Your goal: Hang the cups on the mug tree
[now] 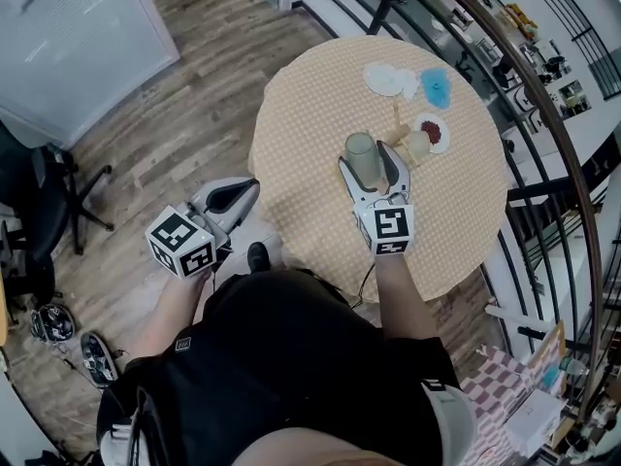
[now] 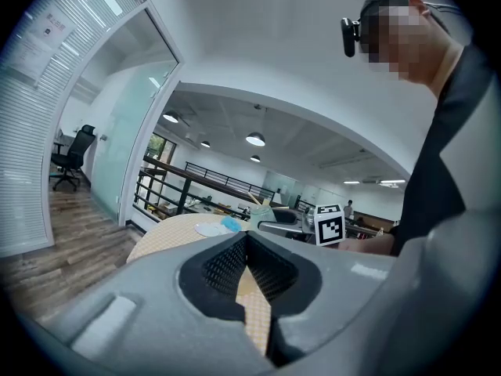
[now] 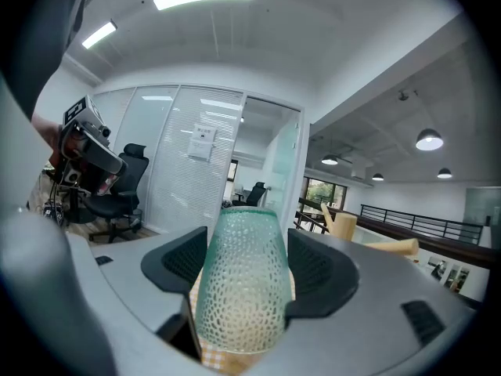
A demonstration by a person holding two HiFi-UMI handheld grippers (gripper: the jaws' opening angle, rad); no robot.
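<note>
Green-tinted dimpled cup [image 3: 239, 296] is clamped between the pads of the right gripper [image 1: 369, 158] over the checked table [image 1: 310, 163]. Just beyond, the mug tree [image 3: 344, 227] is seen, saucers [image 1: 383, 79] behind it. The left gripper [image 2: 247, 249] is closed, empty, off the table.

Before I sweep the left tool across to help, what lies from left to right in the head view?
Office chair → left tool, shut and empty → green cup clamped in the right tool → red-centred plate. The white discs and blue piece overlap these, so omitted.
</note>
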